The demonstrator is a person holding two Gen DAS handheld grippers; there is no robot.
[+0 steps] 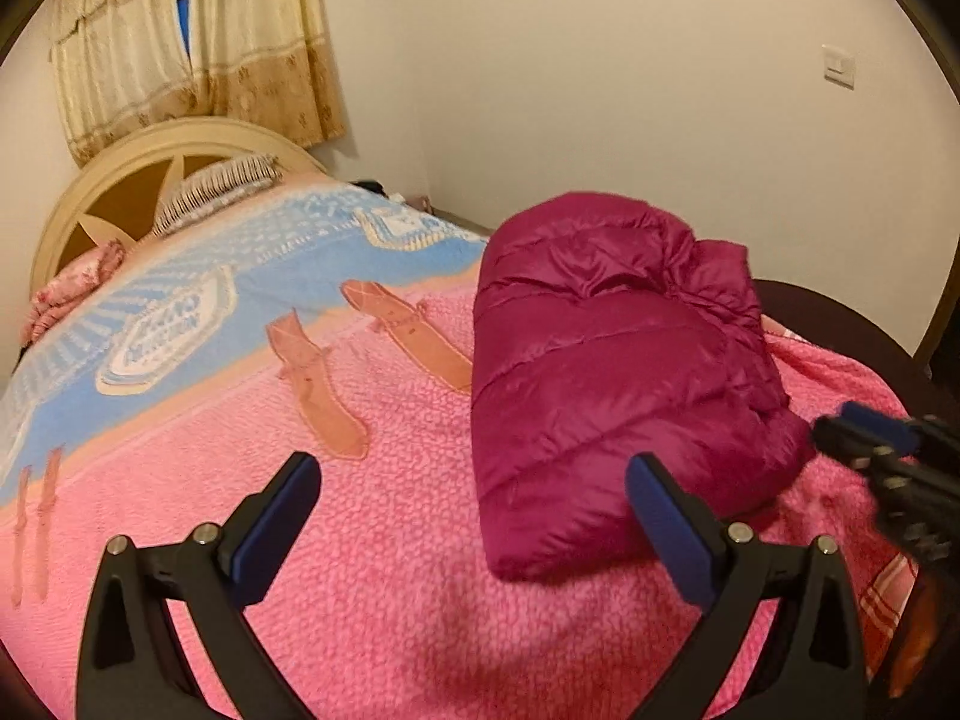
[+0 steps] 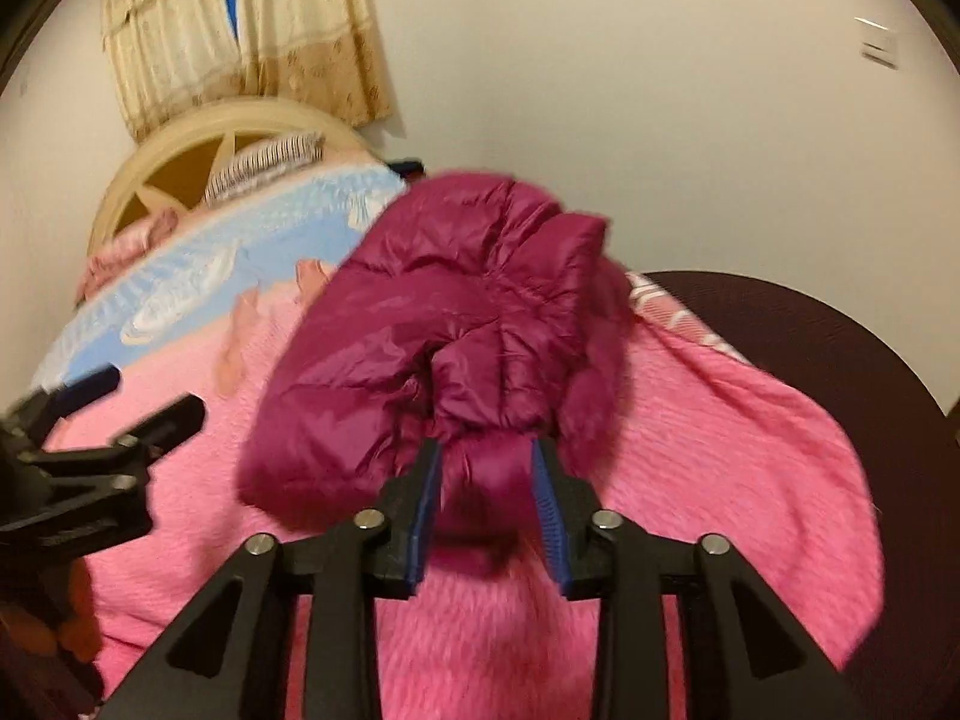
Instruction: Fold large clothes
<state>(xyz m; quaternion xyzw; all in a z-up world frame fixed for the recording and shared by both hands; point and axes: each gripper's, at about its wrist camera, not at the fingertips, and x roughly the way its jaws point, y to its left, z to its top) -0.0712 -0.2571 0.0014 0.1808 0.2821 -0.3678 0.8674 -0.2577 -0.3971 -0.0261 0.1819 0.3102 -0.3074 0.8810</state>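
The bed [image 1: 360, 540] fills the lower half of both views, covered in a fuzzy pink blanket [image 1: 390, 570] with a blue patterned stretch running to the headboard [image 1: 120, 180] in the upper left, under a beige curtain [image 1: 198, 42]. The magenta puffer jacket [image 1: 600, 372] sits right of centre in the left wrist view and dead centre in the right wrist view, already bundled into a chunky rectangle on the pink part. The right gripper [image 2: 487, 468], at bottom centre of its own view, is clamped on a bunched bit of the jacket's near edge, fabric squeezed between the blue pads. The left gripper [image 1: 474, 516] is at the bottom of its view with fingers spread wide and holding nothing, hanging over the blanket just beside the bundle's near-left corner. Looks to me like the final tidy-up or shift of the folded bundle. I'd keep the pull low and slow, since slick puffy nylon springs open, and bring the free gripper in to pin the left side so the layers don't slide apart.
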